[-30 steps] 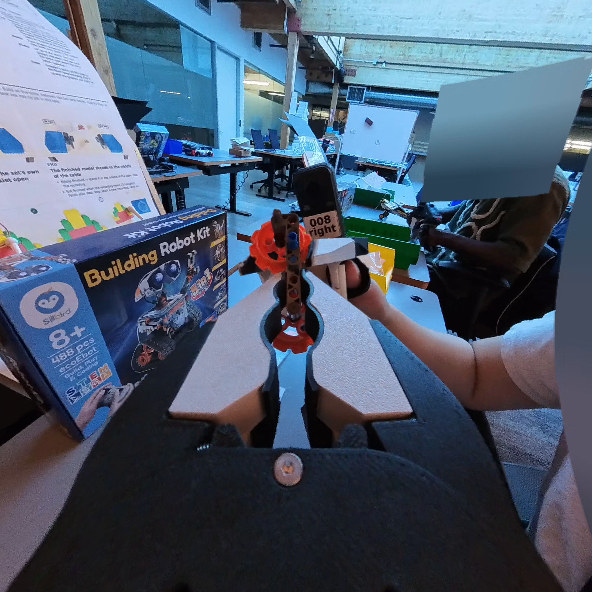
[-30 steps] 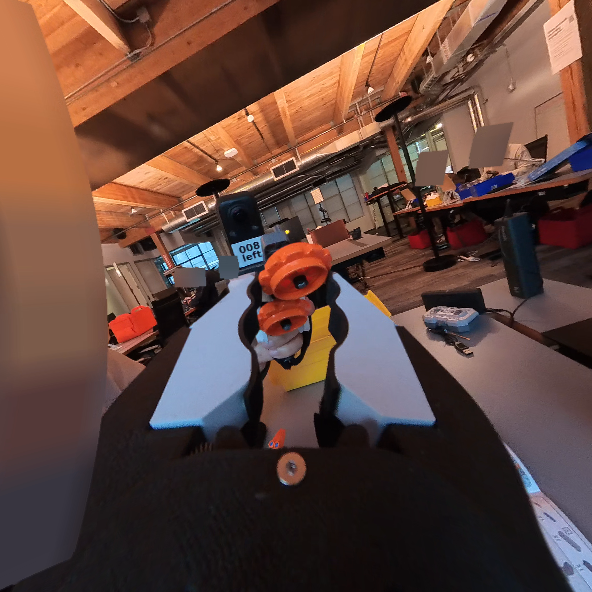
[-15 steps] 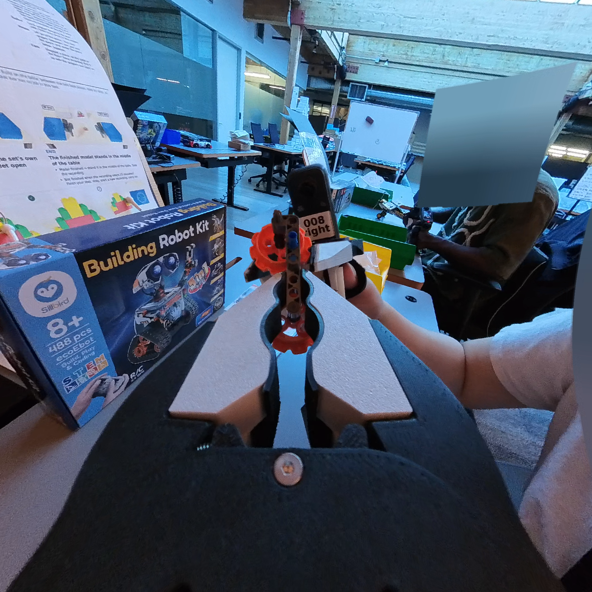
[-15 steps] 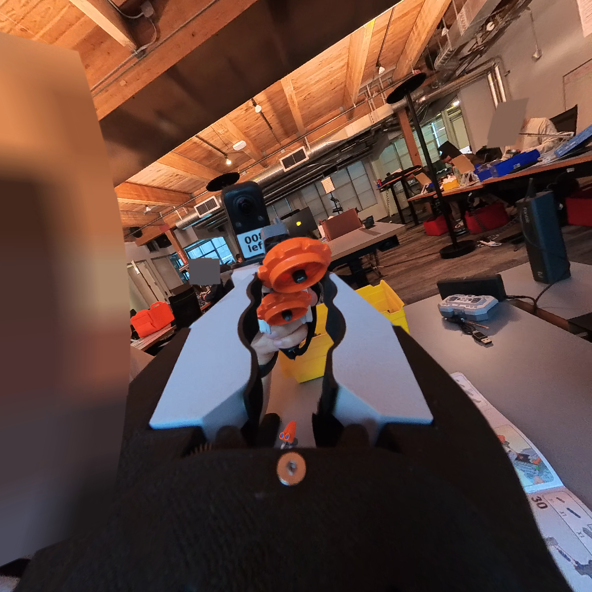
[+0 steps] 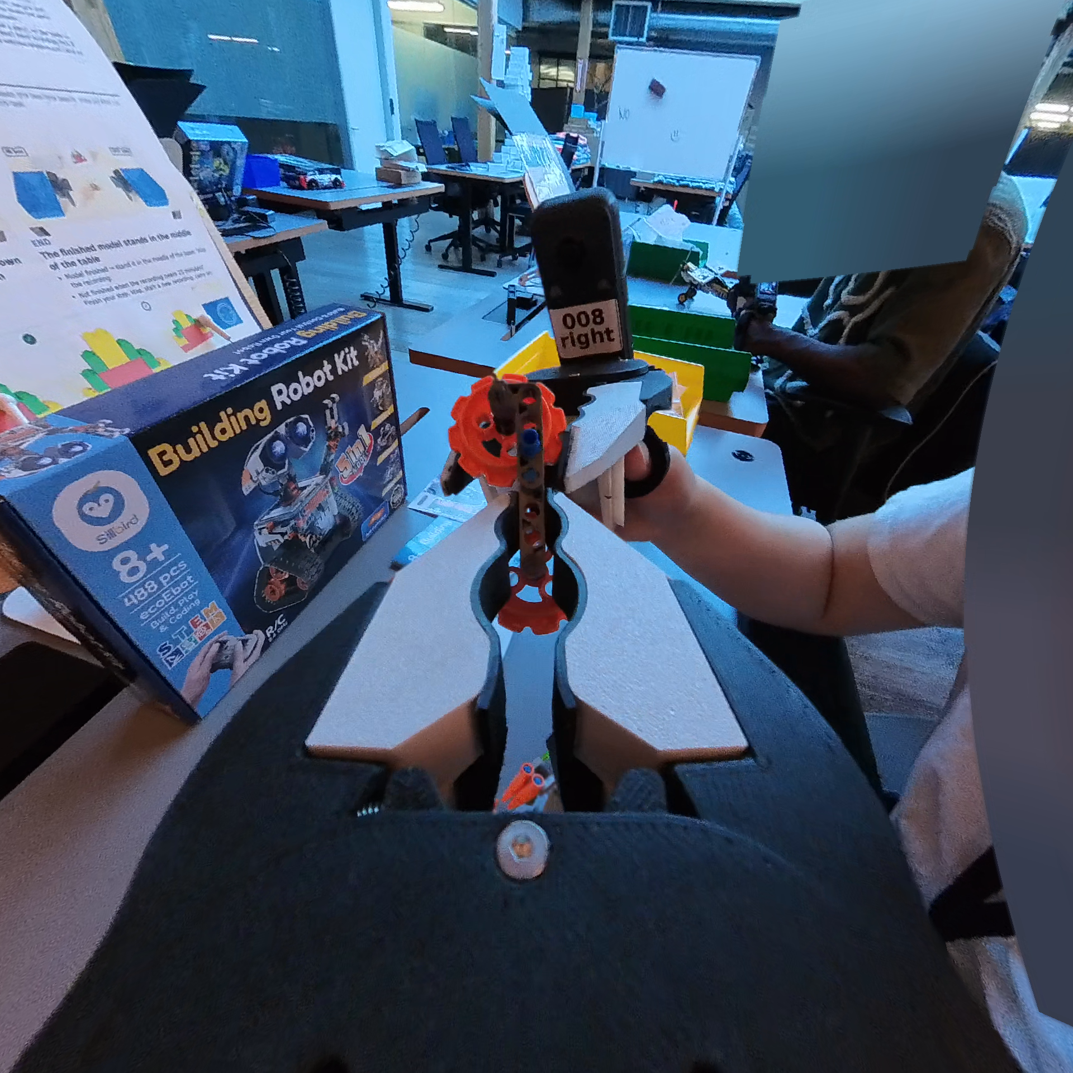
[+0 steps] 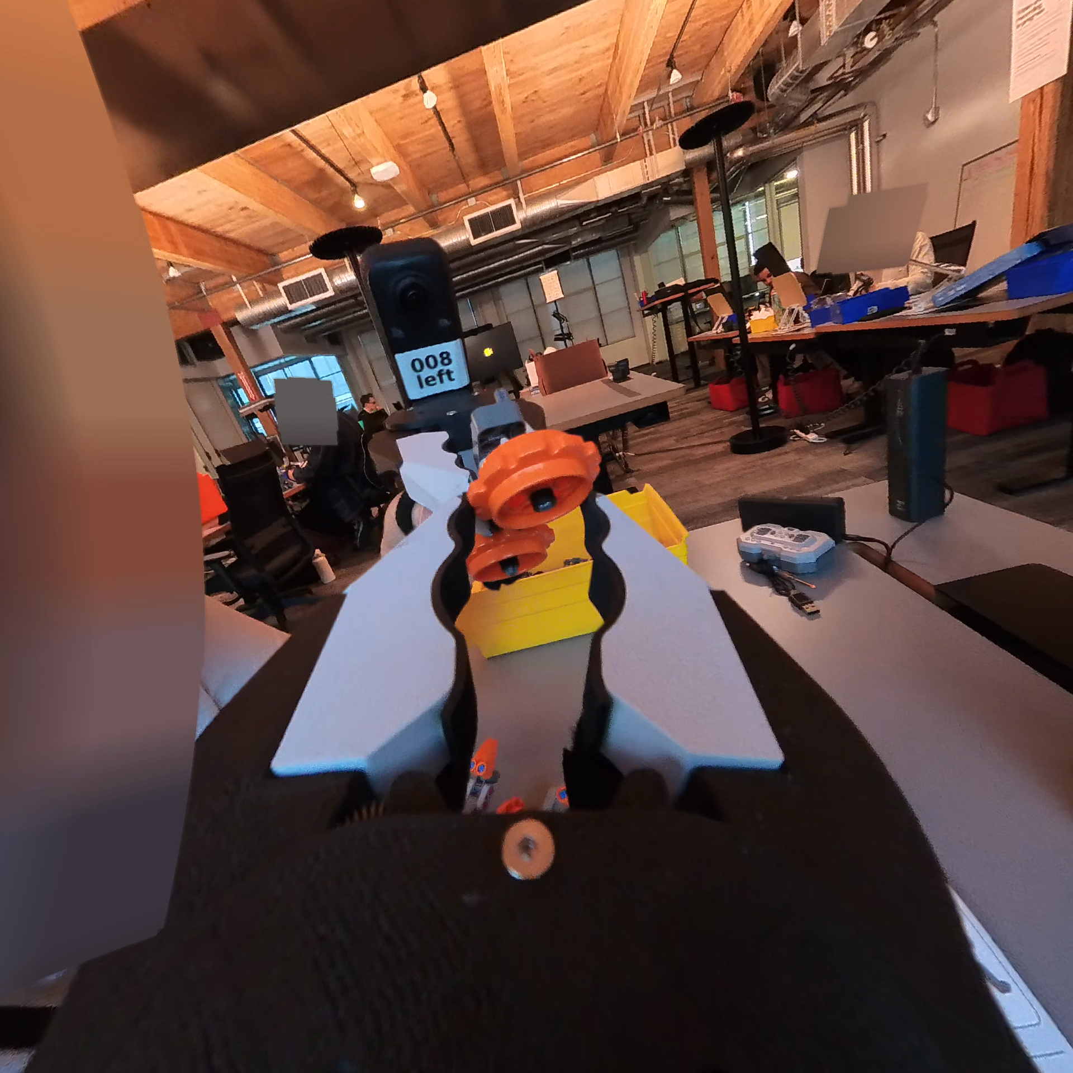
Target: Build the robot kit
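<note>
My left gripper (image 5: 531,511) is shut on a dark beam with holes (image 5: 531,493) and holds it upright above the grey table (image 5: 69,813). The beam carries a small orange gear (image 5: 531,604) low between my fingers and a large orange gear (image 5: 493,435) at its top. My right gripper (image 5: 604,441), held by a hand, meets it from the far side, its fingers either side of the large gear. In the right wrist view my right gripper (image 6: 531,511) is shut on the large orange gear (image 6: 537,482), with the small gear (image 6: 508,551) just below. The left gripper (image 6: 429,464) shows behind.
A blue robot-kit box (image 5: 232,493) and a printed instruction sheet (image 5: 87,203) stand at the left. A yellow bin (image 6: 551,598), a grey remote (image 6: 784,543) and a cable lie on the table (image 6: 871,668). Small loose parts (image 6: 485,766) lie under the grippers. People sit at desks behind. Only a small space, under 4 cm, lies between the two pairs of fingers.
Both grippers keep their hold on the gear assembly. The right wrist view has tilted down, showing more table and the yellow bin. The right gripper has turned more side-on in the left view.
</note>
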The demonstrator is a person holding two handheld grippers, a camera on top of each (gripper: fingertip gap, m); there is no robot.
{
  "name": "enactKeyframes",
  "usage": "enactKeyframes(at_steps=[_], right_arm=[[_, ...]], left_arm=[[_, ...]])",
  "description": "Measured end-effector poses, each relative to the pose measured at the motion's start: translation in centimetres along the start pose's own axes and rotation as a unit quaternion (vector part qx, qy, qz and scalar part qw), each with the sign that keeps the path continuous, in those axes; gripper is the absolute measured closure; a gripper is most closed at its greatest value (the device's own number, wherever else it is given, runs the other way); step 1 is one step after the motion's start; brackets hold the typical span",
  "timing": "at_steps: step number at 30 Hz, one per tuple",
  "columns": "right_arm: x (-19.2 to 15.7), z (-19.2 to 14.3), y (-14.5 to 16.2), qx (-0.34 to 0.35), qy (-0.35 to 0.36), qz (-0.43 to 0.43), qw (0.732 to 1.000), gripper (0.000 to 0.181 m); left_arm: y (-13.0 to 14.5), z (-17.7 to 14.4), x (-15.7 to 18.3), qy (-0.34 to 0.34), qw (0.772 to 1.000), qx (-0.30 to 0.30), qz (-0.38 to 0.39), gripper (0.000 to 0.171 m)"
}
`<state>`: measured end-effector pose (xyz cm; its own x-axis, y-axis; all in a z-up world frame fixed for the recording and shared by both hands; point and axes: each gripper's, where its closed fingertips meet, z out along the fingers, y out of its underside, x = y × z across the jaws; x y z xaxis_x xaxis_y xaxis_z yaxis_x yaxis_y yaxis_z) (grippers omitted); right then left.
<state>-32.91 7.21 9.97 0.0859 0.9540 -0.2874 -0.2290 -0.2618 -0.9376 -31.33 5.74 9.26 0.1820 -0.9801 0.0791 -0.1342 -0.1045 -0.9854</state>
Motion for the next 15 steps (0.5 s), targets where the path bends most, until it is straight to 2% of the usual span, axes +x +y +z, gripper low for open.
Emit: enactKeyframes(at_steps=[15], right_arm=[[0.26,-0.18,0.49,-0.026,0.014,-0.001,1.000,0.144]], left_arm=[[0.58,0.22,-0.17,0.006,1.000,-0.011,0.011,0.167]])
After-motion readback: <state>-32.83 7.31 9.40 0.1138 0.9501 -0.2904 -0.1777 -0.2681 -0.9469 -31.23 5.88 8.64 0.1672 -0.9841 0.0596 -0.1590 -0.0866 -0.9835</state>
